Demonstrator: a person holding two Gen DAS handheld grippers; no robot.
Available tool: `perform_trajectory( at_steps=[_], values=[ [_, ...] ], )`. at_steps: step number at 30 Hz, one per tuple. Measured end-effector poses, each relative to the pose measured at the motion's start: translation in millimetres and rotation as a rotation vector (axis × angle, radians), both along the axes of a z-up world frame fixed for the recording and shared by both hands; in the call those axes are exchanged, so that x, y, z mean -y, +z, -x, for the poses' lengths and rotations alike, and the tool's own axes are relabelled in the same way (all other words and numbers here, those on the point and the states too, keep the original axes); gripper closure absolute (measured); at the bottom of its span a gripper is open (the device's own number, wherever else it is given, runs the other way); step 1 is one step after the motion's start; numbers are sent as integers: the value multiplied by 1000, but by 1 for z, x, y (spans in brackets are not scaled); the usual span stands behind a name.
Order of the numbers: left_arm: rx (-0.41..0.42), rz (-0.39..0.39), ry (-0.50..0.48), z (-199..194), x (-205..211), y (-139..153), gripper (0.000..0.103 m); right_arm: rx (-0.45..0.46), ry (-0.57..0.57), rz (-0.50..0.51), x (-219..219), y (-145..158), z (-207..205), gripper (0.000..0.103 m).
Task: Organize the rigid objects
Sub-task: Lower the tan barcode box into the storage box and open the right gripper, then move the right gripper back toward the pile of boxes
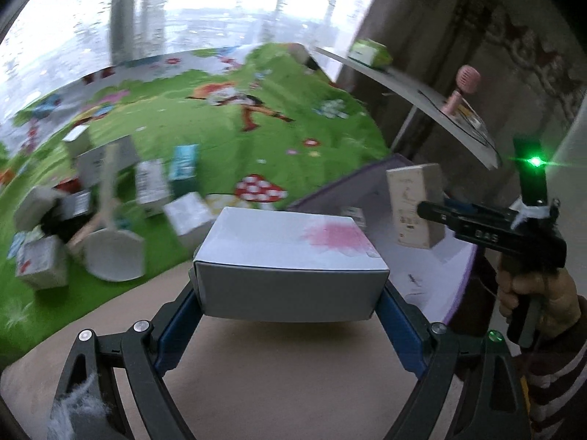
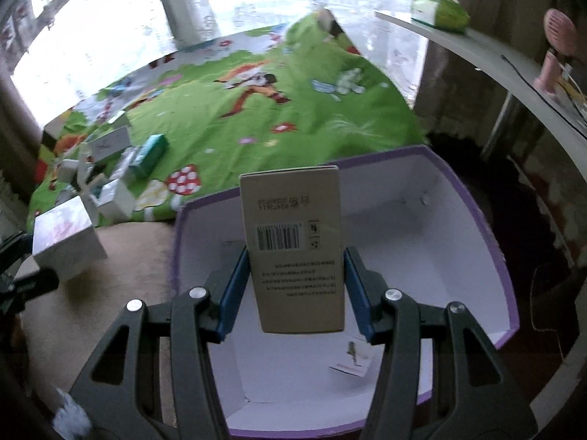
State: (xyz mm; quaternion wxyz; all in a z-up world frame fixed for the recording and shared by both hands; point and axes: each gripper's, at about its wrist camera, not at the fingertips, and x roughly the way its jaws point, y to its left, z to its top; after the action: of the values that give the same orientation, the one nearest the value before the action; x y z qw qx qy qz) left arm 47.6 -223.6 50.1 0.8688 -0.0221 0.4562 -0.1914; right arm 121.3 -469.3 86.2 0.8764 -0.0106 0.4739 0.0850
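Note:
My left gripper (image 1: 290, 293) is shut on a white box with a pink print (image 1: 290, 260), its blue pads pressing on both ends. In the right wrist view this white box (image 2: 66, 242) hangs at the left, over a beige surface. My right gripper (image 2: 297, 286) is shut on an upright beige box with a barcode (image 2: 293, 234), held over the white inside of a purple-rimmed storage box (image 2: 433, 227). From the left wrist view the right gripper (image 1: 422, 212) holds the beige box (image 1: 411, 198) above that storage box (image 1: 425, 278), with a hand (image 1: 532, 293) on its grip.
Several small boxes (image 1: 110, 198) and a white scoop with a wooden handle (image 1: 113, 253) lie piled on a green play mat (image 1: 227, 146). The pile (image 2: 110, 179) is left of the storage box. A white shelf (image 2: 495, 55) at right carries a green pack (image 2: 440, 11) and a pink fan (image 2: 557, 47).

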Motion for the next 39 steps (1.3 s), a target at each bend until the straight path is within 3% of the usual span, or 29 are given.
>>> perform_trajectory(
  at_steps=[6,12,15,22,28,39],
  values=[
    [-6,-5,-94,-3,36,-1,11,6,-61,30,11,-1,-1,47],
    [-47,39,-140,-12,58,-5,10,16,-92,66,16,2,-1,47],
    [-48,42,-144,-11,60,-6,9,20,-107,78,18,4,0,33],
    [-41,88,-94,-12,44,-4,9,9,-107,65,18,2,-1,30],
    [-5,82,-76,-8,33,1,9,4,-96,55,14,2,-1,29],
    [-5,152,64,-1,-21,2,9,-16,-31,-12,-15,-1,-1,26]
  ],
)
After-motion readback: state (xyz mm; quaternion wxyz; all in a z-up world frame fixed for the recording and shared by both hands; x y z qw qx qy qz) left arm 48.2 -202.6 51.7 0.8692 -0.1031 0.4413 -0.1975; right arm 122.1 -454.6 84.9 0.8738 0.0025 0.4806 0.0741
